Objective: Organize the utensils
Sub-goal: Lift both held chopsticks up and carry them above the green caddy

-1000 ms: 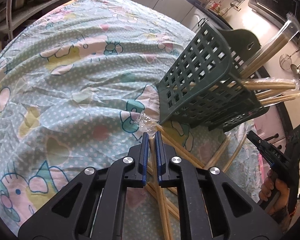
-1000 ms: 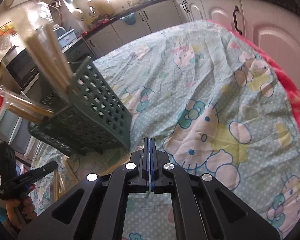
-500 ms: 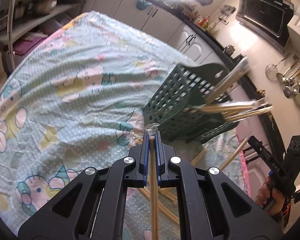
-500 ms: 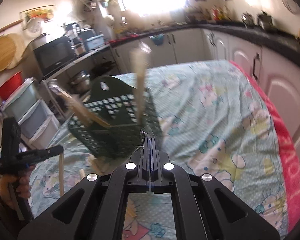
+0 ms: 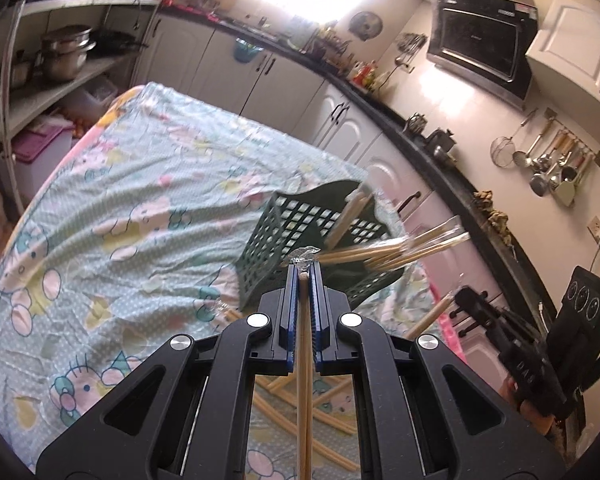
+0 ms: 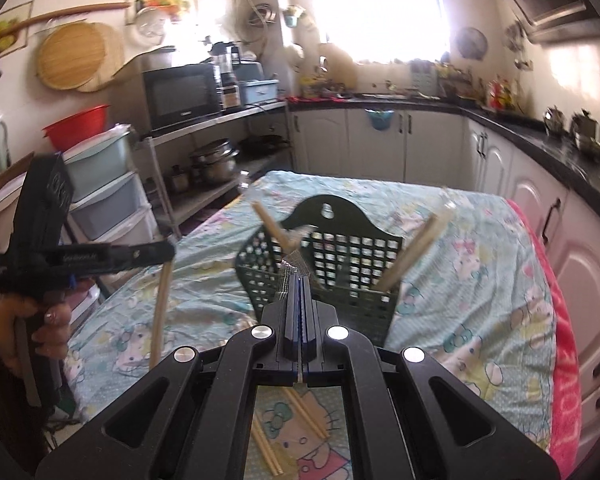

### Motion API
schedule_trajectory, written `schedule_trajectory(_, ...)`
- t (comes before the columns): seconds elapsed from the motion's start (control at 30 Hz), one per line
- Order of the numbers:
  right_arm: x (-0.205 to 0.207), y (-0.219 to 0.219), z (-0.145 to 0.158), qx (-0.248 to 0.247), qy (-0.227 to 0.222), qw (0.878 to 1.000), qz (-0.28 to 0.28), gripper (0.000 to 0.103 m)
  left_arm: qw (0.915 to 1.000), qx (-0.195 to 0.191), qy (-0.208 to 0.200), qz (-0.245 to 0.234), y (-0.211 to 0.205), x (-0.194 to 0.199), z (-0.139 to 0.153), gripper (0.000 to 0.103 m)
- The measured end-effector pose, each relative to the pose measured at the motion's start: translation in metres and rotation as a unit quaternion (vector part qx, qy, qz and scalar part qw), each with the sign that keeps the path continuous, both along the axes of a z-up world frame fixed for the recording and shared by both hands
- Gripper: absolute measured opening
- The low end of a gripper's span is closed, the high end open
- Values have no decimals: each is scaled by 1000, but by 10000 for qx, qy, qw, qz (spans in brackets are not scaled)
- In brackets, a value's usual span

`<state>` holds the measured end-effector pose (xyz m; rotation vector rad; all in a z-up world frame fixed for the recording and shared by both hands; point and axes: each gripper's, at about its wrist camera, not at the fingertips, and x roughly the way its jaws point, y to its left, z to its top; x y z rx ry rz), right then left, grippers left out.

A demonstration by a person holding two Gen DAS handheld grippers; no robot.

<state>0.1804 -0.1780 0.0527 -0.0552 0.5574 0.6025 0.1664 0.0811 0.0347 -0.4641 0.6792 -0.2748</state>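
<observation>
My left gripper (image 5: 304, 276) is shut on a wrapped pair of wooden chopsticks (image 5: 303, 380) that hangs down between its fingers, the crinkled clear wrapper poking out at the tips. It is raised above the cloth, just short of the dark green lattice basket (image 5: 288, 232). My right gripper (image 6: 298, 280) is shut on another wrapped pair, seen hanging from it in the left wrist view as the chopsticks (image 5: 430, 318). The basket (image 6: 340, 264) stands right in front of it, with several wrapped chopsticks (image 6: 408, 256) leaning out of it.
Loose chopsticks (image 6: 304, 412) lie on the cartoon-print tablecloth (image 5: 140, 208) below both grippers. The left gripper (image 6: 168, 250), held in a hand (image 6: 48, 328), is at the left of the right wrist view. White cabinets (image 6: 380, 144) and a dark counter (image 5: 460, 184) ring the table.
Both grippers have risen from the cloth with their chopsticks and now look over the basket from higher up. The right gripper has also rolled and swung across toward the basket.
</observation>
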Motion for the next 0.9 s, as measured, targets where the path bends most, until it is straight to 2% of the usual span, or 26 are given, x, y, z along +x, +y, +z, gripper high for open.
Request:
schedule_trajectory(0.43,-15,4,30,86,-356,9992,179,1,9974,287,-642,132,-13,-2,47,3)
schedule_trajectory(0.9,-17,-15,70,225,-814,9964,-9,1,9898,490,-1263,442,-18,11,93,3)
